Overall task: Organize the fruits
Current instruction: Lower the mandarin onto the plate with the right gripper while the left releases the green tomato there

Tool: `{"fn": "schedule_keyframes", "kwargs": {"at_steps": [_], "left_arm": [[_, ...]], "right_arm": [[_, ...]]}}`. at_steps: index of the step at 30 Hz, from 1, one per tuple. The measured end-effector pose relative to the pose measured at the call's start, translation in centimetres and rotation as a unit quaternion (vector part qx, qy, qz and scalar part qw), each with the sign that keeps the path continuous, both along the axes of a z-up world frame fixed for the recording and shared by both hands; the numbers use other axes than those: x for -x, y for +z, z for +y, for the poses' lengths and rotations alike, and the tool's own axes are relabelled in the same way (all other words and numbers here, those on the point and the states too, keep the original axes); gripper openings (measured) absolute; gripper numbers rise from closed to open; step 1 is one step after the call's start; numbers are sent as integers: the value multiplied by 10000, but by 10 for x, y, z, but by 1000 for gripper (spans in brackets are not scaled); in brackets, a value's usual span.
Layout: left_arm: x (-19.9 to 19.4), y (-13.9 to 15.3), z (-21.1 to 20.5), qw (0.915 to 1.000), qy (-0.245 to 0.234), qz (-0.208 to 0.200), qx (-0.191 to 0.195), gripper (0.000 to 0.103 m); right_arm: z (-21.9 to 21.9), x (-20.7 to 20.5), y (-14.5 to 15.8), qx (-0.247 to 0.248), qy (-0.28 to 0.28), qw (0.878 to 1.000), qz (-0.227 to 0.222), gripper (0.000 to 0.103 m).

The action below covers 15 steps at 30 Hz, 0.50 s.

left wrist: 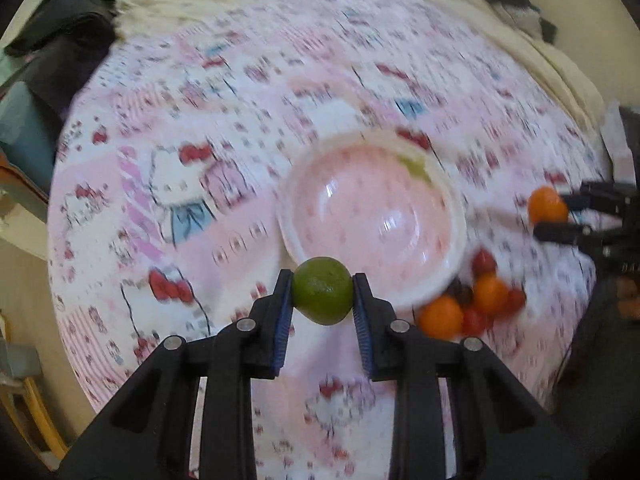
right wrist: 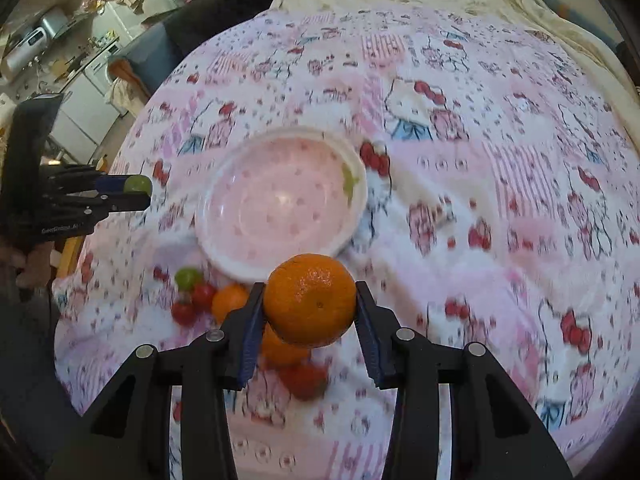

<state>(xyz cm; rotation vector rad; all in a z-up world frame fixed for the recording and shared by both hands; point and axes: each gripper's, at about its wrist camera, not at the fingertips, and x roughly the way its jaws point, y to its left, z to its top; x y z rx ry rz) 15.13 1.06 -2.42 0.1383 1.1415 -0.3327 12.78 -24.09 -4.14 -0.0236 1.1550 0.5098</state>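
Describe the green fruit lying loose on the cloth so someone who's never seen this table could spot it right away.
Start at the pink bowl in the middle of the cartoon-cat tablecloth. Just off its near-left rim sits a small fruit pile of red and orange pieces. The loose green fruit lies at the pile's far-left edge, the only green piece in it; the other green fruit is held up in the left gripper.

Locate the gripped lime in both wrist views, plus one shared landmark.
Left wrist view: the lime sits at lower centre, clamped between the left gripper fingers, just in front of the bowl.
Right wrist view: the same lime is small at the far left edge, held by the left gripper, left of the bowl.
Shared landmark: the pink bowl near the centre of both views.
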Motion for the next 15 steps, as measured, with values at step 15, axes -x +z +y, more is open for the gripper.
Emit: {"fn": "schedule_keyframes", "kwargs": {"at_steps": [15], "left_arm": [[-64,-79,-43,9978,646,81,-132,25]], "right_arm": [[36,-120,-60,-263,-295,9971,648,44]]}}
